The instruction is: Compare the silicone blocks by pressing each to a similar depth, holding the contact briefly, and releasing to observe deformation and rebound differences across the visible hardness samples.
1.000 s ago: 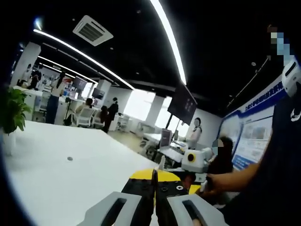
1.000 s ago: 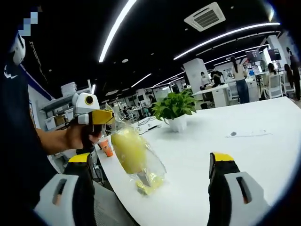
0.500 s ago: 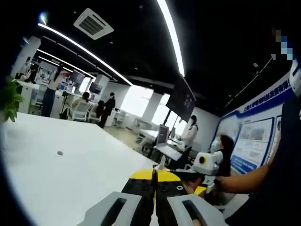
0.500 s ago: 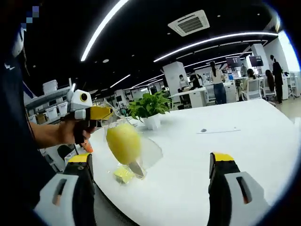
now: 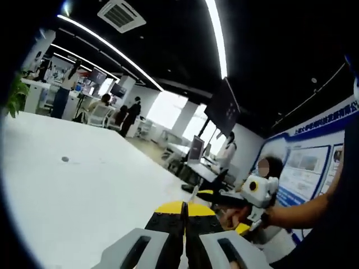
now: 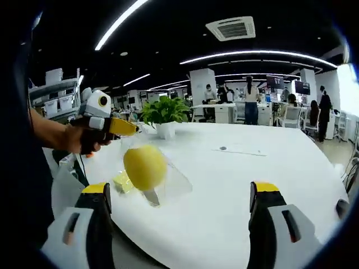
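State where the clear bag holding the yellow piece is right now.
In the right gripper view, the clear bag hangs left of centre from the left gripper, above the white table, near the potted plant.

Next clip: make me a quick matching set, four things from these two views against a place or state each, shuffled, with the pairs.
Things:
1. left claw
2. right claw
3. clear bag
4. potted plant

Places or states:
A. standing on the white table, far side
B. jaws wide apart, nothing between them
C. hanging above the table, a yellow lump inside
D. jaws together, pinching the bag's top

Pairs: 1-D, 2-B, 3-C, 4-A
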`<state>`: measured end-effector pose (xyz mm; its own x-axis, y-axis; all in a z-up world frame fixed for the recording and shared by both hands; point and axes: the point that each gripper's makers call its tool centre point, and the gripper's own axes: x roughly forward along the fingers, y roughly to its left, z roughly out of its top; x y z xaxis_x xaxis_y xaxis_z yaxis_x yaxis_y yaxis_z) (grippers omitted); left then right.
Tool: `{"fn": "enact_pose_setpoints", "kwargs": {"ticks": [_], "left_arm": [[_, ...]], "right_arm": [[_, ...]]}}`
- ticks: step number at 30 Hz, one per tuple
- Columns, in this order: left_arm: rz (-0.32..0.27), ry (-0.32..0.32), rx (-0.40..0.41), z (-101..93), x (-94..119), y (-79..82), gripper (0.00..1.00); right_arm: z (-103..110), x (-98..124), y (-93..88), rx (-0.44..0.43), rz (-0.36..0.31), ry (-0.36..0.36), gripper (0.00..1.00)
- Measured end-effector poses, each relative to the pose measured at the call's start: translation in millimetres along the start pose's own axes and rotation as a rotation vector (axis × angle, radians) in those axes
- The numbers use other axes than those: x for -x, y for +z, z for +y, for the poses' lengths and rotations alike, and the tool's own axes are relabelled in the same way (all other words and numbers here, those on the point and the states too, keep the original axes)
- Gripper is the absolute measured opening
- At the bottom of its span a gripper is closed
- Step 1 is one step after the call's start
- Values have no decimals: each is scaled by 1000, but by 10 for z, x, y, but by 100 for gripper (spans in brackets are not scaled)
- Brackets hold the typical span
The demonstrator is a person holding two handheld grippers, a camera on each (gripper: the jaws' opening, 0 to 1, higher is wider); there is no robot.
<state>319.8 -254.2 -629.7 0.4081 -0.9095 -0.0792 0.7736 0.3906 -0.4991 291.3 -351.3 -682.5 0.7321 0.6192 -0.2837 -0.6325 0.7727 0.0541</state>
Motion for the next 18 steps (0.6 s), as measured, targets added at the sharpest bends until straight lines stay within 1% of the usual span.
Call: {"fn": "enact_pose_setpoints", "kwargs": {"ticks": [1,3,5,6,7,8,10,11,12,13,14,16,17,18], "left_arm": [[1,4,12,25,-15,-25,0],[10,11,19,72,-57,-97,0],[25,1,38,106,-94,-181,0],[35,-7,50,136,-114,-233,0],[40,-3,59,178,-125,-264,0],[54,5,75,237,-140,-317,0],[70,3,102,295,-169,-387,0],[94,-16,131,296,-190,-463,0],[99,-9,114,328,-207,-495,0],[120,3,105,360,-216,-563,0],[126,5,111,370,-220,-585,0],[122,15,137,434,-226,-629,0],[96,27,192,471,-230,-610,0],[81,30,223,489,-228,-595,0]], "right_arm": [[-4,-1,-8,4,-1,-1,96],[-12,-5,-60,-23,-4,1,96],[-28,-4,-114,-27,-4,-6,96],[-32,-6,-146,-46,-7,-5,96],[-41,-7,-173,-52,-5,-8,96],[-52,-9,-212,-54,1,-15,96],[-67,-4,-258,-67,9,-23,96],[-73,1,-280,-79,13,-28,96],[-79,2,-297,-84,16,-31,96],[-90,3,-326,-96,21,-35,96],[-93,6,-338,-102,23,-37,96],[-95,14,-355,-107,27,-39,96],[-84,23,-368,-110,34,-38,96],[-78,31,-389,-114,40,-35,96]]}}
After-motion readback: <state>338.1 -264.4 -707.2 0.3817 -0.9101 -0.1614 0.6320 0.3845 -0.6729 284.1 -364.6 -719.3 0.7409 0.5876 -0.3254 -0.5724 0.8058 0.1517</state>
